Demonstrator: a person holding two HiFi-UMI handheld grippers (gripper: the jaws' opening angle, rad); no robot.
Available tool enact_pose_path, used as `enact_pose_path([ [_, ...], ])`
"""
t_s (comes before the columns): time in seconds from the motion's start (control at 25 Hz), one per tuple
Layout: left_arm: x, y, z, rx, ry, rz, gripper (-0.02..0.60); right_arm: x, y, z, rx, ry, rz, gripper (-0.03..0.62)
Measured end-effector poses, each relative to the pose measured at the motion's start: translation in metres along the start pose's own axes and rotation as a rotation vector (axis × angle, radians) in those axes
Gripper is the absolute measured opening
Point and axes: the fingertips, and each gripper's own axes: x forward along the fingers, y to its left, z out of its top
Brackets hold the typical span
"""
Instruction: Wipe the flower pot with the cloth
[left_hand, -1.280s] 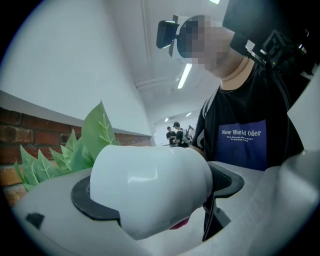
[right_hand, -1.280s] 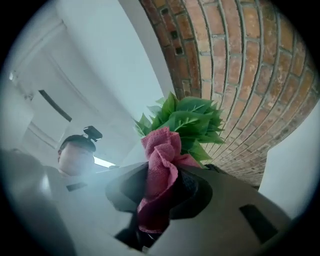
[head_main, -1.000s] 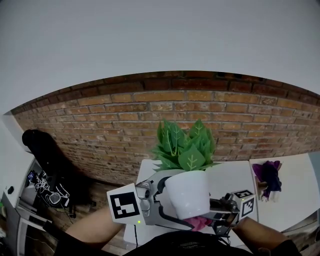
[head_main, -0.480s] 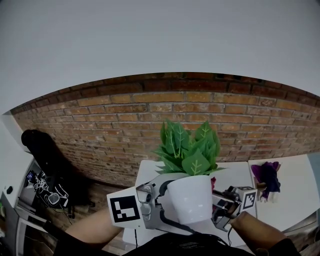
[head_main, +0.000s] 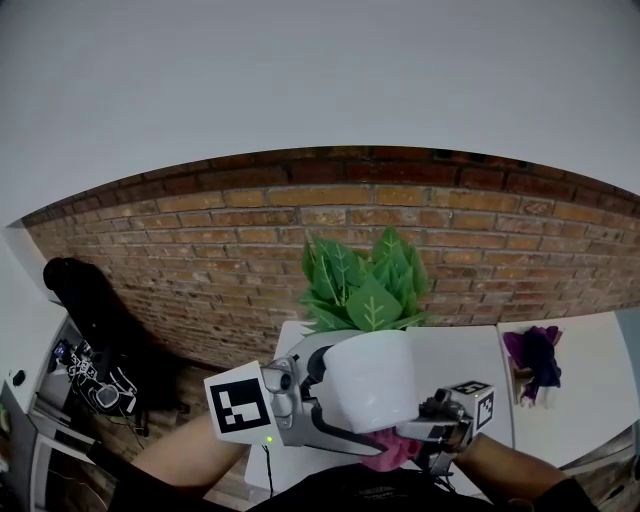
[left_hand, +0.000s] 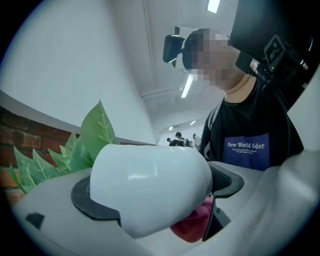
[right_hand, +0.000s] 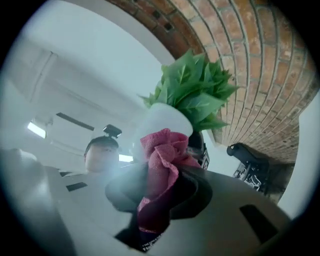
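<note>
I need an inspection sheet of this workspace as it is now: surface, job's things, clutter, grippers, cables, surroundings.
Surface: white table beneath the pot.
Job's things: white flower pot with green leaves; pink cloth against the pot's base.
Clutter: purple object on the neighbouring table at the right.
Grippers: left gripper shut on the flower pot; right gripper shut on the cloth.
Cables: tangled wires low at the left.
Surroundings: brick wall; black object against it.
</note>
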Motion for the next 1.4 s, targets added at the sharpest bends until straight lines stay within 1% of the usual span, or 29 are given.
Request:
enact_pose_path([
  [0.08, 0.0, 0.0, 0.0, 0.019, 0.005, 0.0, 0.561, 0.002, 0.005, -0.015, -0.037, 0.091, 0.016, 0.1],
  [0.12, 0.0, -0.001, 0.0, 0.027, 0.008, -0.006, 0.56, 0.0, 0.003, -0.015, -0.049, 0.097, 0.009, 0.1],
  [0.16, -0.001, -0.003, 0.001, 0.033, 0.011, -0.016, 0.561, -0.005, -0.002, -0.008, -0.052, 0.068, -0.008, 0.1],
  [0.2, -0.003, -0.005, 0.002, 0.037, 0.014, -0.028, 0.561, -0.012, -0.009, 0.004, -0.047, 0.009, -0.034, 0.1],
  [0.32, -0.006, -0.009, 0.003, 0.043, 0.026, -0.064, 0.561, -0.032, -0.028, 0.049, -0.025, -0.208, -0.099, 0.1],
  [0.36, -0.006, -0.009, 0.003, 0.043, 0.03, -0.072, 0.561, -0.032, -0.03, 0.059, -0.026, -0.247, -0.105, 0.1],
  [0.44, -0.007, -0.009, 0.0, 0.044, 0.034, -0.081, 0.561, -0.023, -0.032, 0.065, -0.017, -0.269, -0.085, 0.1],
  [0.56, -0.006, -0.007, -0.001, 0.043, 0.021, -0.067, 0.56, -0.012, -0.029, 0.056, 0.053, -0.262, -0.012, 0.1],
  [0.64, -0.004, -0.007, -0.001, 0.048, 0.014, -0.053, 0.561, -0.01, -0.021, 0.042, 0.092, -0.223, 0.041, 0.1],
  [0.72, -0.003, -0.007, 0.0, 0.053, 0.01, -0.035, 0.561, -0.006, -0.011, 0.023, 0.105, -0.15, 0.092, 0.1],
  [0.8, -0.002, -0.005, 0.0, 0.067, 0.011, -0.014, 0.561, -0.001, 0.003, 0.002, 0.079, -0.038, 0.136, 0.1],
  [0.88, 0.0, -0.004, -0.001, 0.084, 0.018, 0.001, 0.561, 0.004, 0.01, -0.017, 0.023, 0.085, 0.151, 0.1],
  [0.92, 0.0, -0.004, 0.0, 0.091, 0.019, 0.001, 0.561, 0.003, 0.008, -0.021, -0.004, 0.117, 0.136, 0.1],
  [0.96, 0.0, -0.005, 0.001, 0.093, 0.016, -0.006, 0.561, 0.001, 0.002, -0.017, -0.021, 0.109, 0.105, 0.1],
  [1.0, -0.001, -0.007, 0.004, 0.091, 0.009, -0.017, 0.561, -0.004, -0.007, -0.006, -0.027, 0.055, 0.061, 0.1],
  [1.08, -0.003, -0.011, 0.009, 0.089, 0.0, -0.047, 0.561, -0.018, -0.028, 0.028, -0.018, -0.128, -0.033, 0.1],
  [1.12, -0.004, -0.013, 0.009, 0.089, 0.001, -0.061, 0.561, -0.021, -0.035, 0.043, -0.004, -0.206, -0.058, 0.1],
  [1.16, -0.006, -0.014, 0.009, 0.084, 0.003, -0.073, 0.561, -0.019, -0.039, 0.051, 0.011, -0.247, -0.064, 0.1],
  [1.2, -0.008, -0.014, 0.008, 0.074, 0.003, -0.08, 0.561, -0.012, -0.041, 0.053, 0.023, -0.253, -0.059, 0.1],
  [1.28, -0.01, -0.014, 0.008, 0.052, -0.011, -0.079, 0.561, 0.004, -0.041, 0.046, 0.046, -0.213, -0.034, 0.1],
  [1.36, -0.008, -0.012, 0.01, 0.052, -0.026, -0.065, 0.561, 0.018, -0.033, 0.026, 0.042, -0.122, 0.002, 0.1],
  [1.4, -0.006, -0.011, 0.01, 0.047, -0.029, -0.055, 0.56, 0.024, -0.025, 0.01, 0.027, -0.048, 0.022, 0.1],
])
